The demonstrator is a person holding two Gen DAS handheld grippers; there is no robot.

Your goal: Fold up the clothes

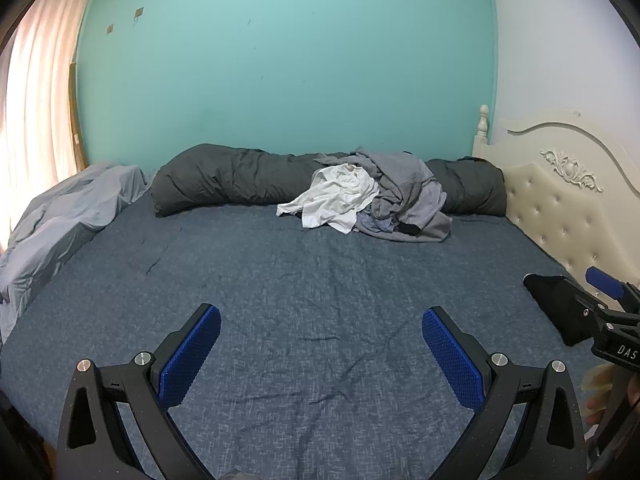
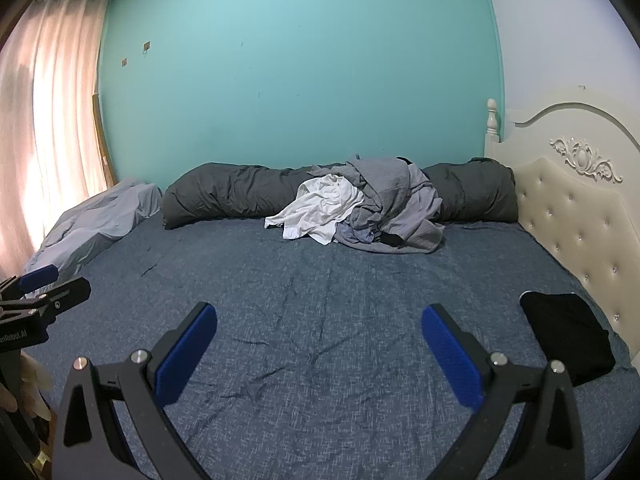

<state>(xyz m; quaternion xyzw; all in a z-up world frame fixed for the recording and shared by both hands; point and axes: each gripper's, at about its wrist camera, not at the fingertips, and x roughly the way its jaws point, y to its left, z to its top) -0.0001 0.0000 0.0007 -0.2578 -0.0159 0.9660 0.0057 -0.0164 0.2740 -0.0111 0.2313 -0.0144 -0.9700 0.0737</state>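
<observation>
Clothes (image 2: 360, 208) lie in a loose heap at the far side of the bed (image 2: 320, 320), a white piece on the left of grey ones, against a dark rolled quilt (image 2: 224, 196). One black piece (image 2: 568, 340) lies flat and compact, seemingly folded, near the right edge by the headboard (image 2: 572, 208). So the heap is left to fold. The left gripper (image 1: 320, 344) and right gripper (image 2: 320, 344) both hover with jaws wide apart, holding nothing.

"DAS" on right gripper (image 1: 612, 300), "enRobot.AI" on left gripper (image 2: 40, 286)
</observation>
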